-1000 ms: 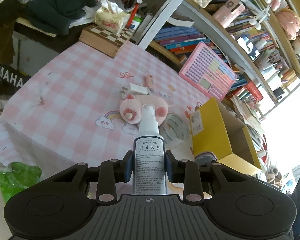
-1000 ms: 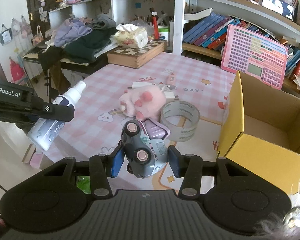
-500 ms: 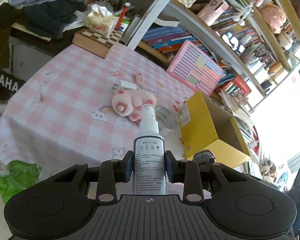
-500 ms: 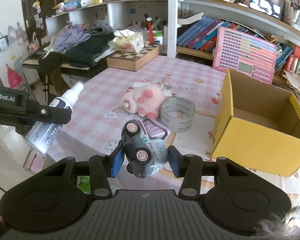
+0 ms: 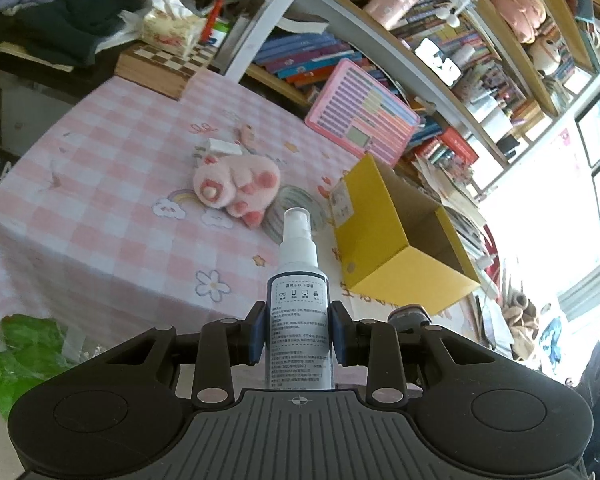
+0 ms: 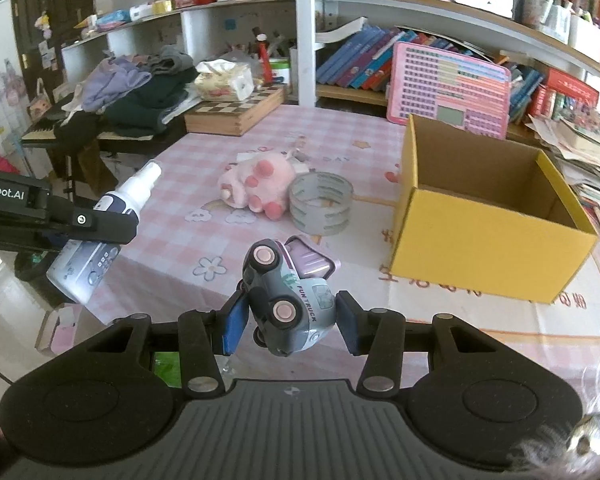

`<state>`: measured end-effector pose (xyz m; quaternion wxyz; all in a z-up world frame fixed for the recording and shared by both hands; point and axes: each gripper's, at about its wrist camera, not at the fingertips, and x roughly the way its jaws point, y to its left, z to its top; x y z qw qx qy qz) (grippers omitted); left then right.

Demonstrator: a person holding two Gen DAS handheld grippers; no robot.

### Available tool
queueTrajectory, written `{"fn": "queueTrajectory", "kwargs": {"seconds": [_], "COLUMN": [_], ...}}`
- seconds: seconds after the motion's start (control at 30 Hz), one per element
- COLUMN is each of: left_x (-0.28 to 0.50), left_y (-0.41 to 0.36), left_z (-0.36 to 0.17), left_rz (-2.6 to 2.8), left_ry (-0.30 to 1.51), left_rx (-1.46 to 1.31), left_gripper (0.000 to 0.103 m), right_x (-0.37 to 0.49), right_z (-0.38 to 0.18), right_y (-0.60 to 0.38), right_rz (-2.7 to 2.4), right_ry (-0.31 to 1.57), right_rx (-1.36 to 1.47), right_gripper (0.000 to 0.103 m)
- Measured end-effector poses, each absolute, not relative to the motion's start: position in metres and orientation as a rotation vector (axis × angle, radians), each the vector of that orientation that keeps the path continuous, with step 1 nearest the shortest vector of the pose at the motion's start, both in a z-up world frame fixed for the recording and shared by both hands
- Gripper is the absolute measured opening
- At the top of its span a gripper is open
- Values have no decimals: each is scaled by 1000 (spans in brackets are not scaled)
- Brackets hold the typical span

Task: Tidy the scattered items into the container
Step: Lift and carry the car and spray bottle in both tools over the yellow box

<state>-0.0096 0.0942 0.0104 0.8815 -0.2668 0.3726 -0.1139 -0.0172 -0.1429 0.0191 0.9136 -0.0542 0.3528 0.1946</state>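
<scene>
A: Since a second ago both hands have drifted along the surface (image 6: 172, 216); the yellow box (image 6: 484, 248) sits larger and more open to the right wrist camera, and the pink plush (image 5: 236, 188) has slid up in the left wrist view.

B: And the grips?

A: Unchanged. The left gripper (image 5: 299, 332) has its fingers clamped close on the spray bottle (image 5: 299, 308), which stands upright between them, nozzle pointing away from the camera. The right gripper (image 6: 290, 324) has its fingers partly apart, pressed on both sides of a grey toy truck (image 6: 288, 300) turned on its side, wheels facing the camera.

B: Where is the container?

A: The yellow box stands open on the pink checked cloth, on the right; nothing shows inside the part of it I can see. The tape roll (image 6: 320, 204) lies just beside the plush, between plush and box. Both held items hang above the near edge, apart from the box.
</scene>
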Motion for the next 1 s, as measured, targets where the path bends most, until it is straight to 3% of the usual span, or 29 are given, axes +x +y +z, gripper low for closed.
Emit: {"fn": "queueTrajectory", "kwargs": {"seconds": [1.0], "left_x": [5], "left_y": [40], "left_z": [14], "left_rz": [-438], "left_ry": [825], "left_rx": [-484], "left_gripper": [31], "right_x": [-47], "right_z": [22], "right_y": [-203], "right_rz": [179], "right_ry": [735], "right_rx": [8], "right_gripper": [45]}}
